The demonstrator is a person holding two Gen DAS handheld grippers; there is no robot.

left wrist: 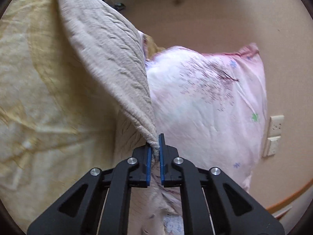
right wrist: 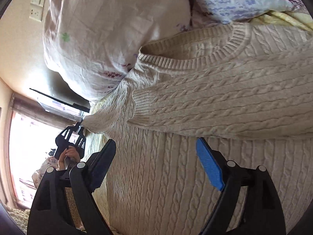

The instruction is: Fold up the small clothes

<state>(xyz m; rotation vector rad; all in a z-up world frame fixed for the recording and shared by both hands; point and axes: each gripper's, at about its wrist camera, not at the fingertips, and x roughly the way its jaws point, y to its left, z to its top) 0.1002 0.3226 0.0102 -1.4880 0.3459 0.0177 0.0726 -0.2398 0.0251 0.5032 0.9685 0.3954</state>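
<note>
A cream cable-knit sweater (right wrist: 195,166) lies on the bed, one sleeve (right wrist: 225,107) folded across its body. My left gripper (left wrist: 155,146) is shut on the end of the other sleeve (left wrist: 109,58) and holds it lifted, stretched taut. The same gripper shows in the right wrist view (right wrist: 80,129), pinching the sleeve end at the sweater's left side. My right gripper (right wrist: 156,156) is open wide and empty, hovering just over the sweater's body below the folded sleeve.
A pale yellow bedsheet (left wrist: 39,98) lies under the sweater. A pink floral pillow (left wrist: 205,107) (right wrist: 97,39) leans by the sweater's collar. A beige wall with a socket plate (left wrist: 273,135) stands behind. A bright window (right wrist: 25,137) lies to the left.
</note>
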